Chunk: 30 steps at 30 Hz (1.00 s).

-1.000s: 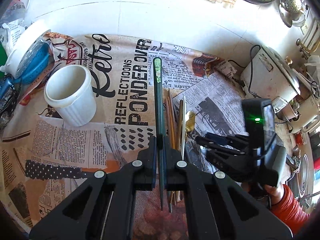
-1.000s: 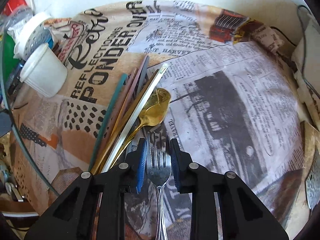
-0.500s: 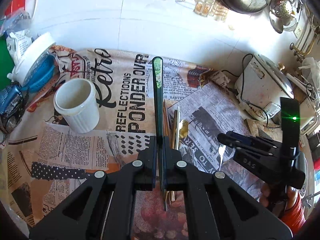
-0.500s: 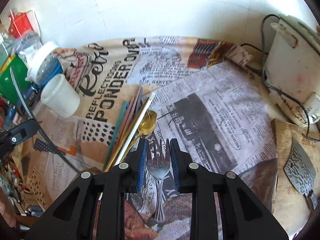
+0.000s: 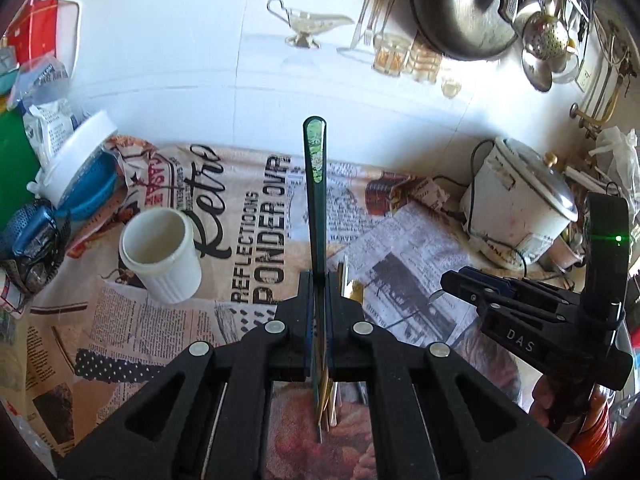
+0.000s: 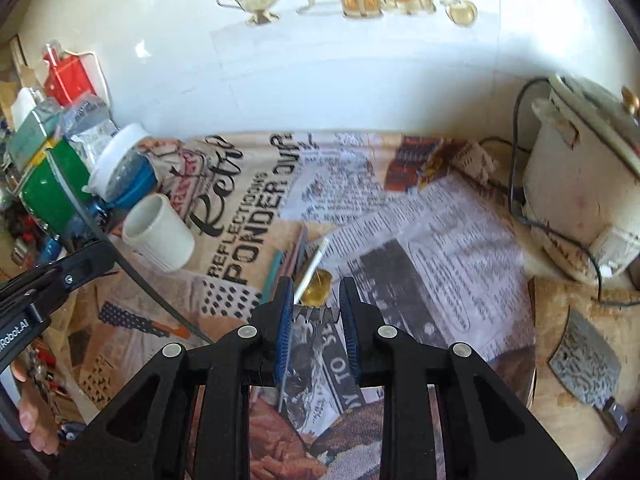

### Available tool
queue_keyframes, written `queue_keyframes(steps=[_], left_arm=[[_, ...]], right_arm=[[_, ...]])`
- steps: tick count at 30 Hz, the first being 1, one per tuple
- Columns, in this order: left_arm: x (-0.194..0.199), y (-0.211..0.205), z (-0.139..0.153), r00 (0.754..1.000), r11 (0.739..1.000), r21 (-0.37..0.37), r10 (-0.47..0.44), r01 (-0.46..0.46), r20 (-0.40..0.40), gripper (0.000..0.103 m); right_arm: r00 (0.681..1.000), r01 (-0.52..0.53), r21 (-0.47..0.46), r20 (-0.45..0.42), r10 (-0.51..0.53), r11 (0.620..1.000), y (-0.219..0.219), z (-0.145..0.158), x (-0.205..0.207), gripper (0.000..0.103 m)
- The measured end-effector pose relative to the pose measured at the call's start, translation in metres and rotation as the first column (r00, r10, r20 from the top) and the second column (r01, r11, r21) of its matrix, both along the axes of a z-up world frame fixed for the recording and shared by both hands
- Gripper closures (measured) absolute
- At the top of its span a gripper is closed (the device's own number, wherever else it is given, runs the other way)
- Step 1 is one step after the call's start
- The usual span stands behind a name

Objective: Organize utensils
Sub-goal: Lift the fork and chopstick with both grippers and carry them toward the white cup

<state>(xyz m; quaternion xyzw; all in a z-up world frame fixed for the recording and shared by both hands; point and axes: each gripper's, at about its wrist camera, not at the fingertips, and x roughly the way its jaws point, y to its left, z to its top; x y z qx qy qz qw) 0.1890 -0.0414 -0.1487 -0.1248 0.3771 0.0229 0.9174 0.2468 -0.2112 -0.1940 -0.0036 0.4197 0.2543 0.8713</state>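
My left gripper [image 5: 317, 280] is shut on a long dark green utensil [image 5: 316, 200] that sticks straight out ahead of it, above the newspaper-covered table. My right gripper [image 6: 316, 304] is shut on a silver fork [image 6: 310, 314], tines forward between the blue pads and handle hanging down. Beneath both lies a pile of utensils [image 6: 300, 264] with a gold spoon [image 6: 318, 286]. A white ribbed cup [image 5: 160, 256] [image 6: 158, 236] stands empty to the left. The right gripper [image 5: 480, 292] shows at right in the left wrist view, and the left gripper [image 6: 96, 254] at left in the right wrist view.
A white rice cooker [image 5: 520, 208] [image 6: 580, 184] with its cord stands at the right. A cleaver [image 6: 584, 368] lies on a wooden board at the near right. A blue strainer with a white lid [image 5: 80, 176] and boxes crowd the left. A pan and ladles [image 5: 544, 36] hang on the wall.
Both grippers have risen away from the table with their utensils still held. The pile and cup look smaller, and more of the wall shows.
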Motion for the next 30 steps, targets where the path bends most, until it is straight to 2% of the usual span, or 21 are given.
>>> queue_keyframes(steps=[9, 17, 24, 30], left_arm=[[-0.005, 0.016, 0.030, 0.993, 0.996, 0.001, 0.089, -0.089, 0.075, 0.100], [-0.019, 0.054, 0.053, 0.979, 0.988, 0.014, 0.152, -0.156, 0.137, 0.100], [-0.026, 0.096, 0.070, 0.974, 0.988, 0.033, 0.140, -0.149, 0.181, 0.100], [-0.028, 0.132, 0.078, 0.972, 0.991, 0.034, 0.118, -0.127, 0.204, 0.100]], right_arm=[[0.995, -0.084, 0.045, 0.054, 0.081, 0.995, 0.015, 0.033, 0.006, 0.082], [0.982, -0.153, 0.081, 0.124, 0.142, 0.985, 0.049, 0.064, 0.001, 0.082], [0.972, -0.161, 0.102, 0.192, 0.139, 0.982, 0.090, 0.089, -0.006, 0.082], [0.968, -0.157, 0.109, 0.213, 0.132, 0.981, 0.127, 0.101, -0.009, 0.082]])
